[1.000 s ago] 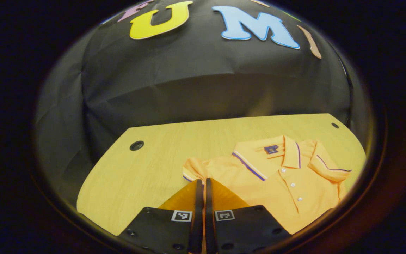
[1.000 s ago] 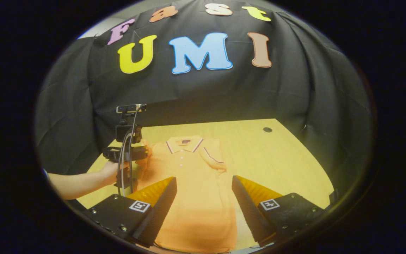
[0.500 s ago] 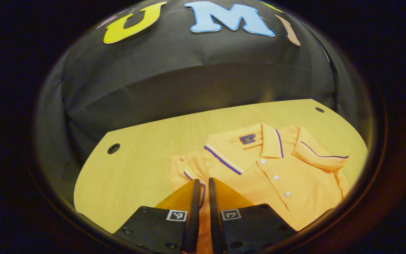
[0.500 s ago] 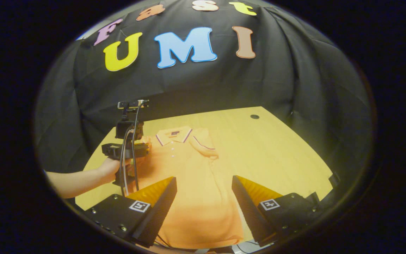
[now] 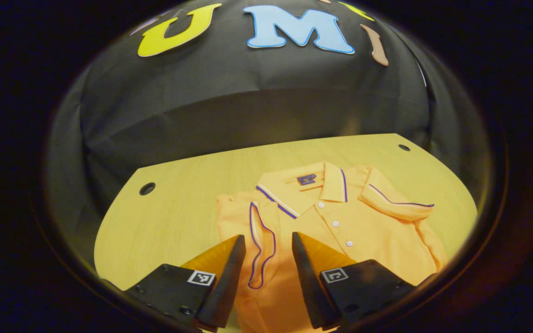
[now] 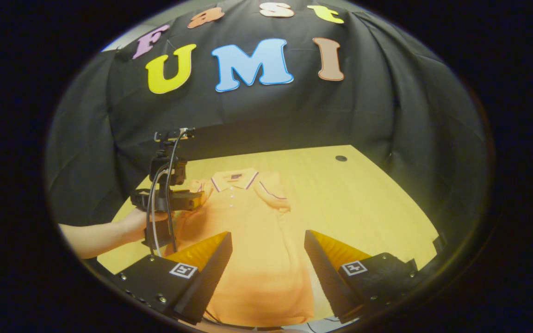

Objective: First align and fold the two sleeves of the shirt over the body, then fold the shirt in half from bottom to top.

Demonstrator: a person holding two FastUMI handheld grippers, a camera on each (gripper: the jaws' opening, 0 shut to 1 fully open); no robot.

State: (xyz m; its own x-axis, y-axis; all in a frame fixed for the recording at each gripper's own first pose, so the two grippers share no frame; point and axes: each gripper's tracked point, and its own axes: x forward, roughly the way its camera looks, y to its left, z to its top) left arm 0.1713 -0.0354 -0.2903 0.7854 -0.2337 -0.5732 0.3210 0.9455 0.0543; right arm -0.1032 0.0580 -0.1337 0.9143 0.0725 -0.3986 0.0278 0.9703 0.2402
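Observation:
An orange polo shirt (image 5: 350, 226) with purple-trimmed collar lies face up on the wooden table (image 5: 169, 222). Its left sleeve (image 5: 261, 245) is folded over the body, its purple cuff edge lying between my left gripper's fingers. My left gripper (image 5: 269, 240) is open just above that sleeve, holding nothing. The other sleeve (image 5: 396, 201) is also folded inward on the chest. In the right gripper view the shirt (image 6: 248, 231) lies lengthwise ahead; my right gripper (image 6: 269, 236) hangs open over its lower half. The left gripper (image 6: 188, 200), held by a hand (image 6: 132, 224), hovers at the shirt's shoulder.
Cable holes sit in the table's far corners (image 5: 147, 188) (image 5: 404, 147) (image 6: 341, 158). Bare wood lies to the right of the shirt (image 6: 363, 208). Black cloth walls close the booth behind and beside the table.
My left gripper has opened and let go of the sleeve, which now lies folded on the shirt's body. The right gripper stays open and has barely shifted.

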